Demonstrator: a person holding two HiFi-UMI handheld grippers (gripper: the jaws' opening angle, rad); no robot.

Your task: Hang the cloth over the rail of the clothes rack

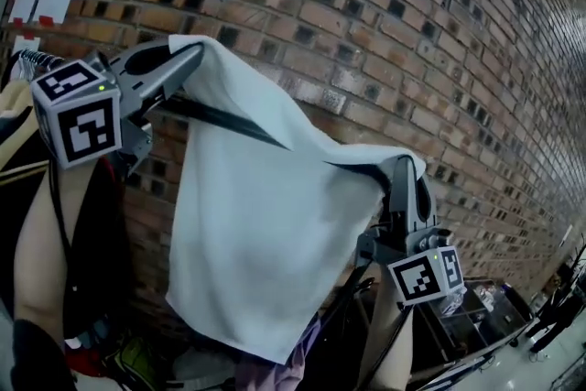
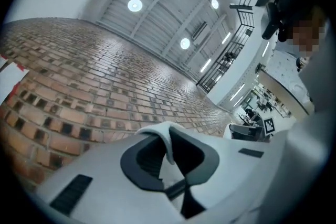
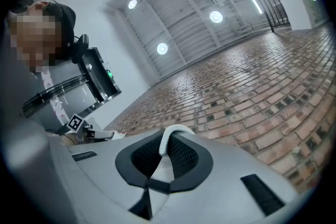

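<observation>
A white cloth (image 1: 265, 233) hangs spread in front of a brick wall (image 1: 366, 23), held up by its two top corners. My left gripper (image 1: 188, 50) is at the upper left, shut on one corner. My right gripper (image 1: 404, 163) is lower at the right, shut on the other corner. A dark rail (image 1: 229, 123) runs slantwise across the cloth's upper part between the two grippers, and a fold of cloth hides its middle. In the left gripper view a white fold (image 2: 160, 131) is pinched between the jaws. The right gripper view shows a similar fold (image 3: 176, 131) clamped.
Garments on hangers (image 1: 23, 114) crowd the left edge on the rack. More coloured clothing (image 1: 293, 362) lies below the cloth. A dark cart with clutter (image 1: 476, 316) stands at the lower right. The person holding the grippers (image 3: 37, 39) shows behind them.
</observation>
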